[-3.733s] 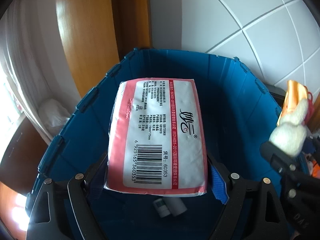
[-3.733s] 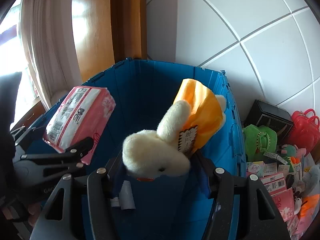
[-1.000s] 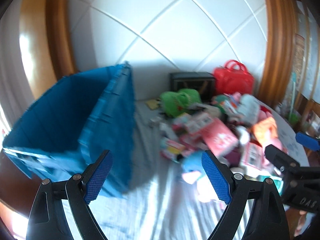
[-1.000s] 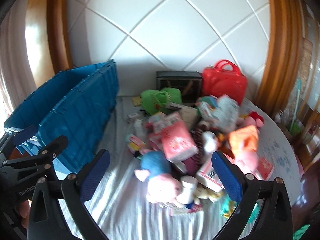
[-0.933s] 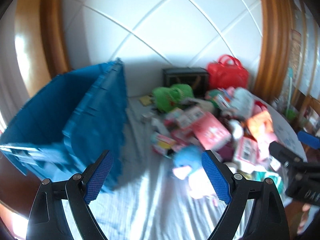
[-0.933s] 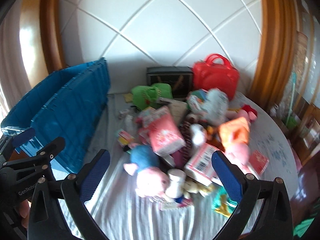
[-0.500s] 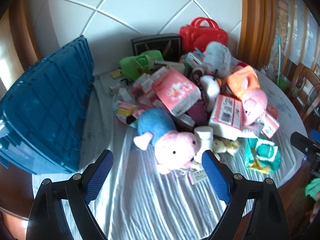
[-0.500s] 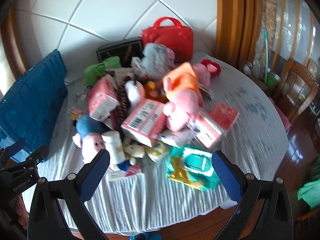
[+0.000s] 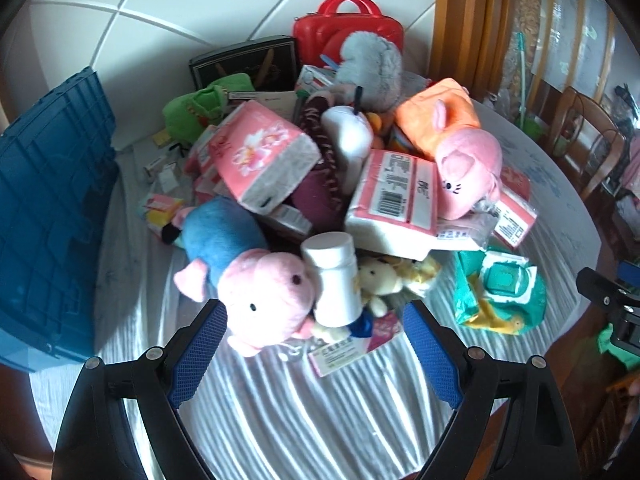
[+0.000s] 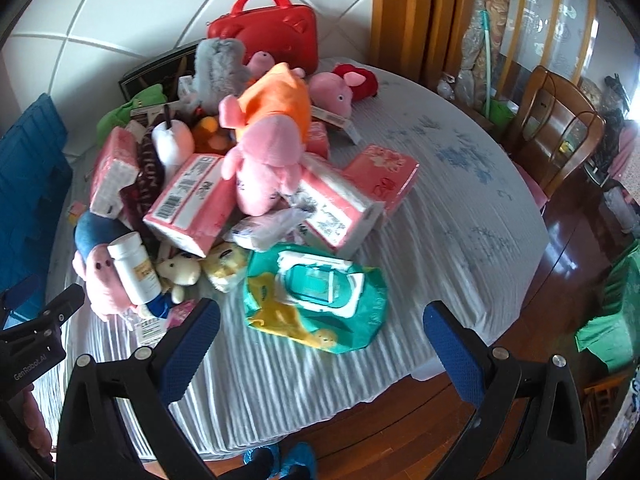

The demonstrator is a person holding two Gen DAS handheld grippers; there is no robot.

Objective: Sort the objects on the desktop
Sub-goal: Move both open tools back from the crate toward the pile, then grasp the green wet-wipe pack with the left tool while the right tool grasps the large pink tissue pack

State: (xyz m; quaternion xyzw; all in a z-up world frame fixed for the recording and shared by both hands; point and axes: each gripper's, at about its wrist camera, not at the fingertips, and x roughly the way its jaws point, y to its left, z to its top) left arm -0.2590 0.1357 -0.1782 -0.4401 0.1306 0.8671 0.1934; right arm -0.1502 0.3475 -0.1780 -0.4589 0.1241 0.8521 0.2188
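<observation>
A heap of toys and packs lies on the round table [image 10: 460, 200]. My left gripper [image 9: 316, 352] is open and empty, just in front of a pink-and-blue pig plush [image 9: 256, 292] and a white pill bottle [image 9: 336, 280]. My right gripper [image 10: 320, 340] is open and empty, just in front of a green wet-wipes pack [image 10: 316, 292], which also shows in the left wrist view [image 9: 500, 292]. Pink tissue packs [image 9: 264, 156] [image 10: 188, 200] and an orange-and-pink plush [image 10: 272, 136] sit higher in the heap.
The blue crate [image 9: 48, 208] stands at the table's left edge. A red case [image 10: 268, 28] and a black box [image 9: 244, 64] stand against the back wall. A wooden chair [image 10: 560, 128] is at the right. The table's front edge is near my right gripper.
Both grippers, earlier shut on a tissue pack and a plush over the crate, are now empty and have swung right, away from the crate, and closer to the heap.
</observation>
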